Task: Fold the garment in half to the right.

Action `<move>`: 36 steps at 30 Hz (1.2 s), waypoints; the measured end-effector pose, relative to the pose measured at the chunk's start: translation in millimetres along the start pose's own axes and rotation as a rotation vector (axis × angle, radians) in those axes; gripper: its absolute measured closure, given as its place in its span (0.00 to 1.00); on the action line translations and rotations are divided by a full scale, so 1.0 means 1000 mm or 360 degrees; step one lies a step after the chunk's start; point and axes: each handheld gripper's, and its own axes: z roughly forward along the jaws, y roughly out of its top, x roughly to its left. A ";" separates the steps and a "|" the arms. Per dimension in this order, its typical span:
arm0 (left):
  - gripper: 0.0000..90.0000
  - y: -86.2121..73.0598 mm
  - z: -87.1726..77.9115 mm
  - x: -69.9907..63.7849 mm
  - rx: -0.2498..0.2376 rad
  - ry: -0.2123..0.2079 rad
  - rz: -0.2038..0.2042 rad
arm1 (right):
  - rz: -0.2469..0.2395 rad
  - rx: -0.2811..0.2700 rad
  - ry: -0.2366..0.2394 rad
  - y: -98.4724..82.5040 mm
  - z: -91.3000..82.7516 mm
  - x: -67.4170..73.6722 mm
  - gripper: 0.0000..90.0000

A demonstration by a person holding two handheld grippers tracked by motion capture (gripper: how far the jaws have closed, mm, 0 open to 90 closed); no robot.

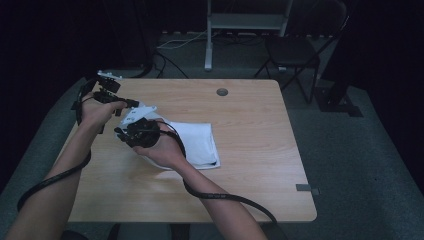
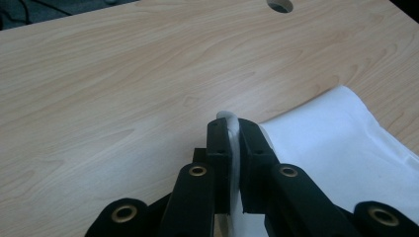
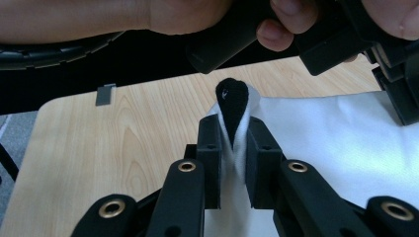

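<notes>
At bench (image 1: pixel 250 100) left edge we pinch white cloth (image 1: pixel 197 142): left gripper (image 2: pixel 235 131) and right gripper (image 3: pixel 232 129) fingers both clamped on fabric, cloth body trailing rightward, flat on bench.

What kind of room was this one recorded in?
Probably a lab or office workroom: a light wooden table with a cable hole, grey carpet floor, a black folding chair and a metal stand behind.

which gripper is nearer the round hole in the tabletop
Left. The left gripper, shut on the white cloth, sits toward the far left, closer to the hole. The right gripper, also clamping the cloth, is nearer the person.
</notes>
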 end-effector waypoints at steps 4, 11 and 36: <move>0.95 0.001 -0.003 0.000 0.0021 0.0028 0.0018 | 0.0016 -0.0003 0.0004 0.000 -0.001 -0.001 0.88; 0.95 0.002 -0.009 0.001 0.0041 0.0063 0.0022 | 0.0041 -0.0035 0.0030 0.004 -0.001 0.001 0.88; 0.95 0.003 -0.020 0.007 0.0074 0.0129 0.0046 | 0.0055 -0.0070 0.0059 0.017 0.006 0.004 0.88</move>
